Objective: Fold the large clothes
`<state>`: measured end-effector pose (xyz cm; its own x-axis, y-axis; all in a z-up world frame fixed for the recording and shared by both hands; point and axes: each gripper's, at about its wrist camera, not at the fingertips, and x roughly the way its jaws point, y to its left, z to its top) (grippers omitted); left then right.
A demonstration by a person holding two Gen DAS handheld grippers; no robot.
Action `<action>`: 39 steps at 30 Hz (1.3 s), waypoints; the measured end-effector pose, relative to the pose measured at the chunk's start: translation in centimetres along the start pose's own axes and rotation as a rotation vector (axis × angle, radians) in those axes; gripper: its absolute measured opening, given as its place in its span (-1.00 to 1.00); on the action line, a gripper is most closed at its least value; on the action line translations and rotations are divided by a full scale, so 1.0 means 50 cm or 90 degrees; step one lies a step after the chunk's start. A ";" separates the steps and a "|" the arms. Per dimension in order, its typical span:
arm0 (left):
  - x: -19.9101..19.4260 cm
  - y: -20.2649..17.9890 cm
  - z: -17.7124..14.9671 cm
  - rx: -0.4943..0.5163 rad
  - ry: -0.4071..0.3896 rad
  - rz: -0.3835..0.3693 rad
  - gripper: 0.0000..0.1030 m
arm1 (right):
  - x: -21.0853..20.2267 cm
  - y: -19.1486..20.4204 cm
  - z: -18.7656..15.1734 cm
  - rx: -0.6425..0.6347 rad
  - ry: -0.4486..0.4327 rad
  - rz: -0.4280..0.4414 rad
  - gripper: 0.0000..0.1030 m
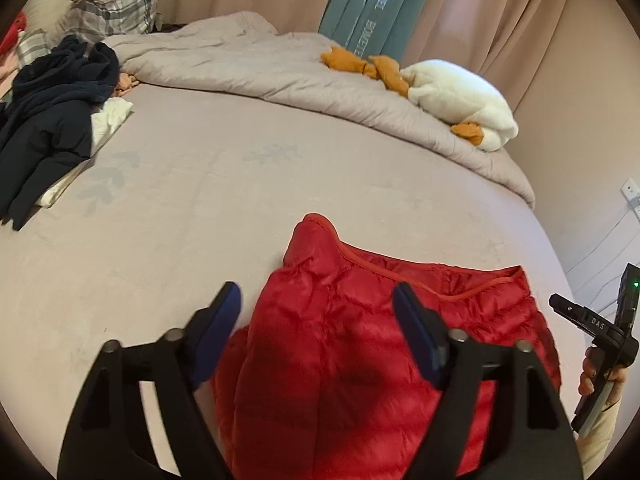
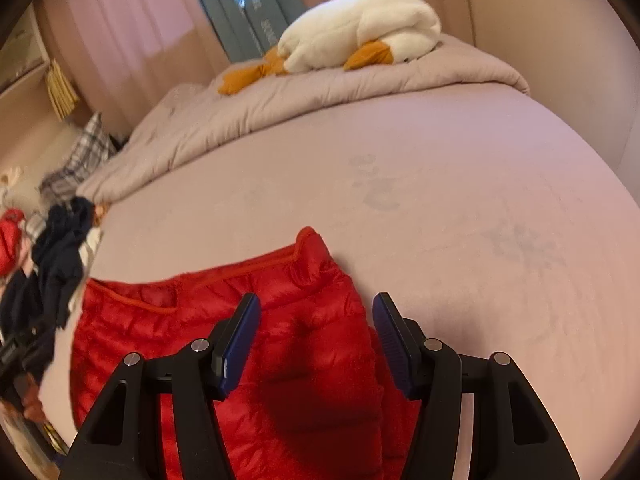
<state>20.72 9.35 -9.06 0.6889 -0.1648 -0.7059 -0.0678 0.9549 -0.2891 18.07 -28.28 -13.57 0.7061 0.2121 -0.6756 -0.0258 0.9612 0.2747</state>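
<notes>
- Your left gripper [image 1: 318, 334] and right gripper [image 2: 316, 344] both hang with jaws spread, pinching nothing, above the red quilted puffer jacket [image 1: 360, 360] lying on the pale pink bed sheet [image 1: 200, 220].
- The slick, puffy fabric may slip or spring back, so bite deep.
- There is open sheet ahead; the dark navy clothes heap [image 1: 48, 120] and the rumpled grey duvet [image 1: 280, 76] bound it.

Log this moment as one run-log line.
task: fold large clothes | left gripper: open above red puffer jacket | right gripper: open above it | jacket: lying on bed, not gripped
</notes>
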 end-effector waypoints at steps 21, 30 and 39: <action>0.133 0.037 0.035 -0.020 0.039 0.039 -0.85 | 0.091 0.038 0.065 -0.068 0.034 -0.036 -0.94; 0.208 0.029 0.024 0.018 0.087 0.087 -0.83 | 0.161 -0.003 0.054 -0.017 0.083 -0.092 -0.95; 0.197 0.038 0.012 0.002 0.089 0.087 -0.73 | 0.178 -0.038 0.033 0.023 0.110 -0.094 -0.99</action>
<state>27.83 9.67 -16.16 0.5665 -0.0652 -0.8214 -0.1514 0.9716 -0.1816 25.58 -28.49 -18.98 0.5682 0.0996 -0.8169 0.0963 0.9778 0.1862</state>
